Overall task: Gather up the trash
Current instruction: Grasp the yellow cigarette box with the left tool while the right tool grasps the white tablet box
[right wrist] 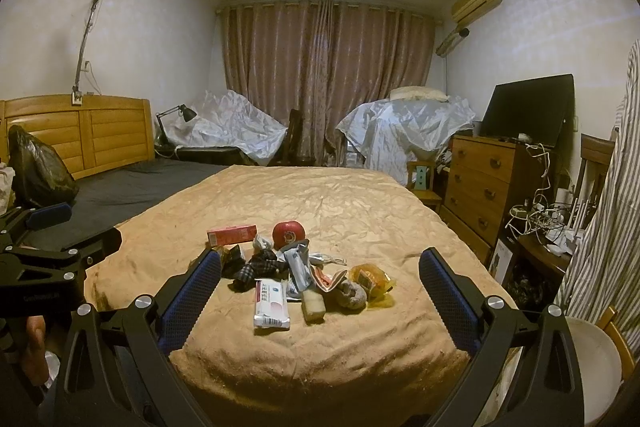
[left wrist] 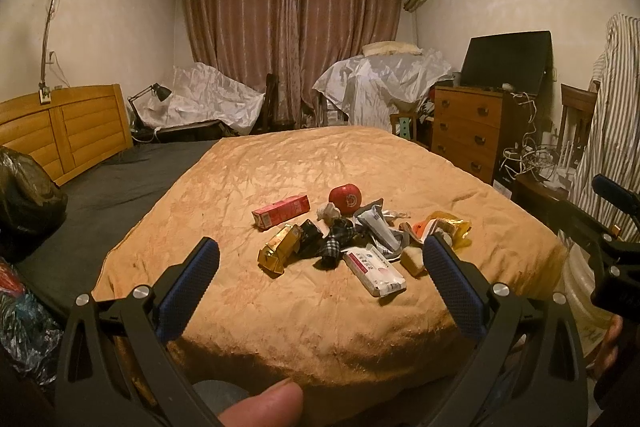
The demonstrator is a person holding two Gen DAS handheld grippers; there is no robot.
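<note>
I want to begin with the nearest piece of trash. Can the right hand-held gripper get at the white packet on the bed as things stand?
Probably yes. The right hand-held gripper is open, and the white packet lies flat at the pile's near edge, nothing over it.

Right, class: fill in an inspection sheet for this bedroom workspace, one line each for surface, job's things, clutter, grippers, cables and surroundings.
Surface: tan bedspread, wrinkled, over a bed.
Job's things: trash pile near the bed's near edge; includes a red carton, a white packet and a red apple.
Clutter: black bag on the dark sheet.
Grippers: left hand-held gripper open, empty; right hand-held gripper open, empty.
Cables: white tangle beside the dresser.
Surroundings: curtains, monitor, plastic-covered furniture.
</note>
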